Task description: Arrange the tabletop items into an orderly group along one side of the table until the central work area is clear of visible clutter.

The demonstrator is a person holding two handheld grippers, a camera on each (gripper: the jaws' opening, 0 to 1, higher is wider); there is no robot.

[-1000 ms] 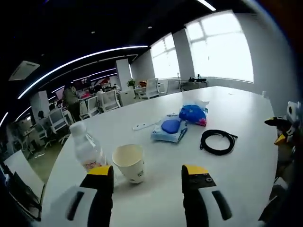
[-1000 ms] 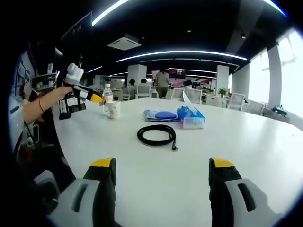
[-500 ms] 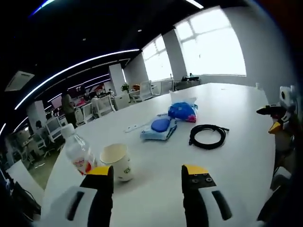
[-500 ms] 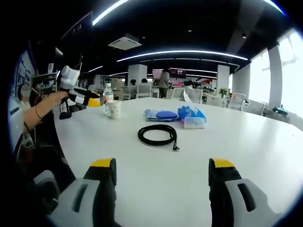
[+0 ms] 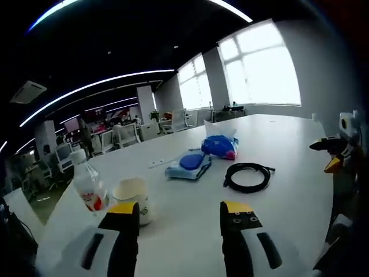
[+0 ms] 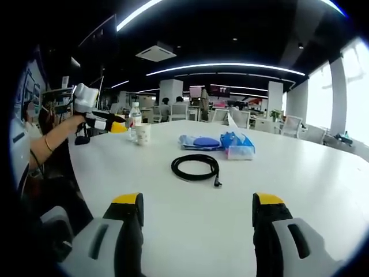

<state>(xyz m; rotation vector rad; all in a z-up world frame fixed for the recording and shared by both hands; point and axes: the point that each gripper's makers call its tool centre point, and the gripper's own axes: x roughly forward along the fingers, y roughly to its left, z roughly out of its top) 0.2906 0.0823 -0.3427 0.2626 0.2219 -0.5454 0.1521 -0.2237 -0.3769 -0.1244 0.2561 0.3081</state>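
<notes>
On the white table (image 5: 288, 150) a paper cup (image 5: 133, 199) stands just ahead of my left gripper (image 5: 179, 212), which is open with nothing between its jaws. A clear water bottle (image 5: 87, 187) stands to the cup's left. Farther off lie a blue pack of wipes (image 5: 187, 165), a blue tissue pack (image 5: 219, 146) and a coiled black cable (image 5: 246, 176). My right gripper (image 6: 196, 203) is open and empty low over the table (image 6: 300, 190), with the cable (image 6: 196, 168) ahead, the wipes (image 6: 199, 142), tissue pack (image 6: 237, 144), cup (image 6: 142, 134) and bottle (image 6: 135, 120) beyond. The left gripper (image 6: 106, 122) appears beside the bottle, the right gripper (image 5: 334, 156) at the right edge.
A white power strip (image 5: 164, 162) lies behind the wipes. Office chairs (image 5: 128, 134) and desks fill the room past the table's far edge. A person's arm (image 6: 55, 138) holds the left gripper. Bare tabletop stretches to the right of the cable.
The left gripper view has dropped lower and closer to the cup; cup and bottle now sit farther left. The right gripper view has barely shifted. Nothing on the table has moved.
</notes>
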